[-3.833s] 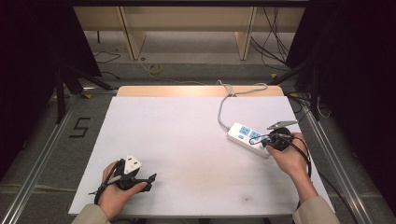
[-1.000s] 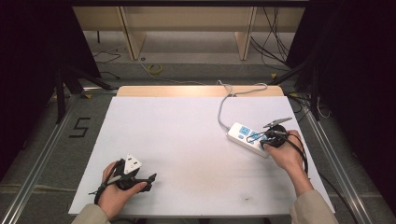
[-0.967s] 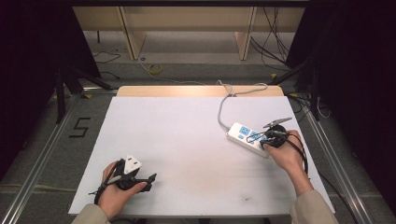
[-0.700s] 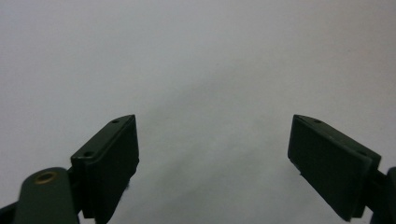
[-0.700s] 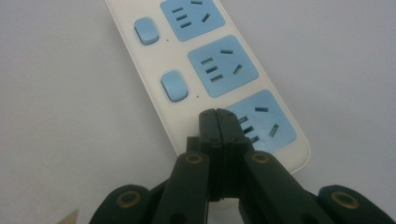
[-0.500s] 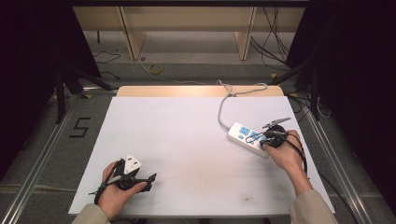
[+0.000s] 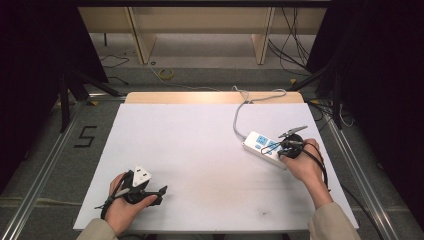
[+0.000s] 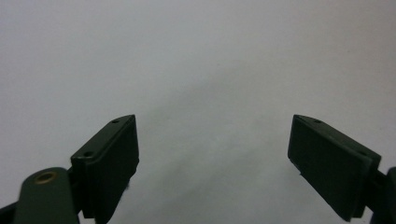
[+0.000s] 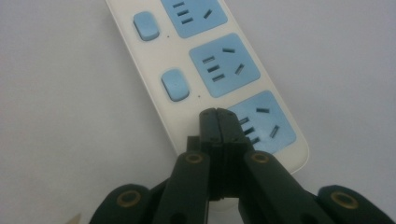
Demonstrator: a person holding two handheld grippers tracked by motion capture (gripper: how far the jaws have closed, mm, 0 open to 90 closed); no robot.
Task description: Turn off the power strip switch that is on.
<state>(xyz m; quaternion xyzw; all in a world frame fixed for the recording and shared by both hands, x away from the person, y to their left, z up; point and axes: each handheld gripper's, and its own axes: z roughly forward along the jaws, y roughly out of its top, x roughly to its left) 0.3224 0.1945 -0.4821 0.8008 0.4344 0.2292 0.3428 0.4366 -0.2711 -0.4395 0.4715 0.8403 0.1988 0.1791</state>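
A white power strip (image 7: 261,144) with blue sockets and blue switches (image 9: 174,84) lies at the table's right, and its grey cable (image 7: 239,107) runs to the back edge. My right gripper (image 7: 278,147) is shut with nothing between the jaws. In the right gripper view its tips (image 9: 217,113) rest over the near end of the power strip (image 9: 187,60), beside the last socket (image 9: 264,122). They hide the spot below the second switch. My left gripper (image 7: 159,190) lies low at the front left, open (image 8: 212,135) over bare white table.
The white table top (image 7: 200,150) has a wooden strip (image 7: 210,97) along its back edge. Cables lie on the floor behind and to the right. Dark curtains flank both sides.
The right hand has edged slightly toward the strip and its gripper now sits on the strip's near end. The left hand has not moved.
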